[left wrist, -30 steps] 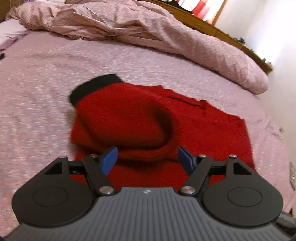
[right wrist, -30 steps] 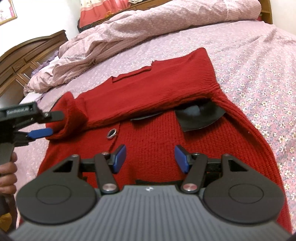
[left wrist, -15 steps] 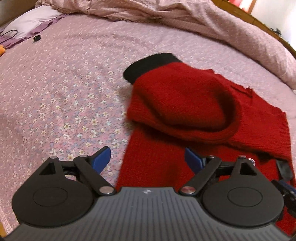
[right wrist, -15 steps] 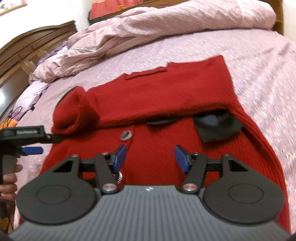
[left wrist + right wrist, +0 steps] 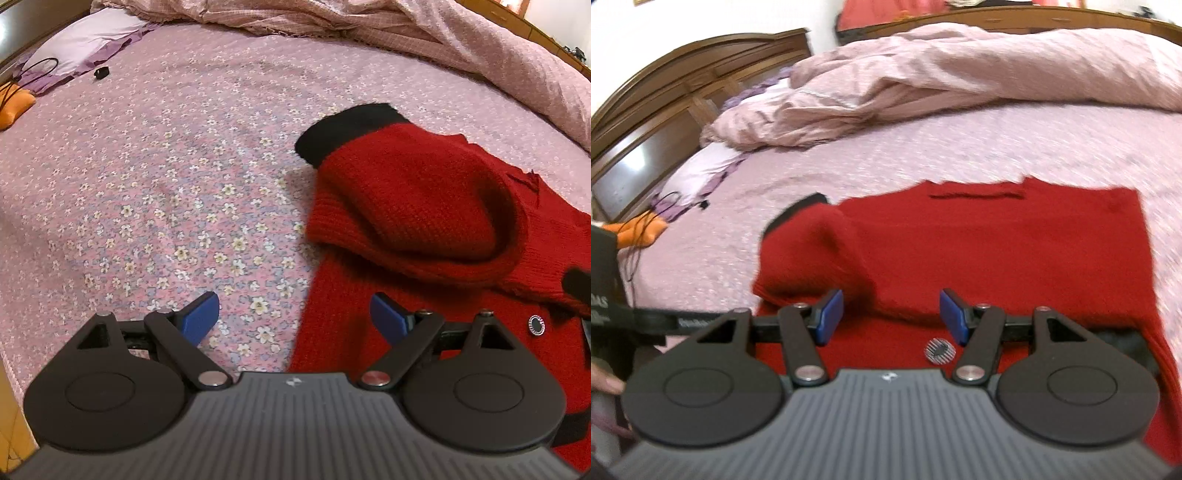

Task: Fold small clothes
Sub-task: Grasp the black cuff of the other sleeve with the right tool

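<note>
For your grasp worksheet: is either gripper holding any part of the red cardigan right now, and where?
Nothing is held. The left gripper and the right gripper are both open above the red cardigan, with no fabric pinched.

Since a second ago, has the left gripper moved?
Yes. The left gripper has swung left off the red sweater, over the flowered bedsheet, its jaws opening, empty.

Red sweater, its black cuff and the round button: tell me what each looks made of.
Red sweater: chunky knit, probably wool or acrylic; ribbed stitches show, matte and fuzzy.
Black cuff: soft matte fabric that looks knitted too, though its weave is too blurred to be sure.
Round button: shiny, silvery rim around a dark centre; metal or metallised plastic, cannot tell which.
</note>
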Demonstrator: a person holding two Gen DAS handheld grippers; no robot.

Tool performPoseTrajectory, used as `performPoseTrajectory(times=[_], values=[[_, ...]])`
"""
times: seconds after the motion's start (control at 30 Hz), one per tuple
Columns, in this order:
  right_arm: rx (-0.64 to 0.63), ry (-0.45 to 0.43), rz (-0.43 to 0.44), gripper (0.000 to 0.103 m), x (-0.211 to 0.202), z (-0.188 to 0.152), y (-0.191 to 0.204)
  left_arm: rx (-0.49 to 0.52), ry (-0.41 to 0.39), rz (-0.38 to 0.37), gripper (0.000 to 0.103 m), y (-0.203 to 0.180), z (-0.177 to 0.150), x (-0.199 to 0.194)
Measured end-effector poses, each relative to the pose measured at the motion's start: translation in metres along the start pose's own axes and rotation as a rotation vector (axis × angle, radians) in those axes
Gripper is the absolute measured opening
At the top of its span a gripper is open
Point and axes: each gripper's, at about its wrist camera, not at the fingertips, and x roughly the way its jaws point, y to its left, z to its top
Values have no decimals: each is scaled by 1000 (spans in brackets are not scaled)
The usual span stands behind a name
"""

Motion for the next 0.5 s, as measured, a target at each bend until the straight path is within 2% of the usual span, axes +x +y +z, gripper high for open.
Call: performPoseTrajectory(times=[0.27,0.5], values=[[-105,8,68,61,35,44,31,2,3,12,92,8,2,3],[-180,80,75,60,78,62,48,-12,11,10,92,14,3,5]])
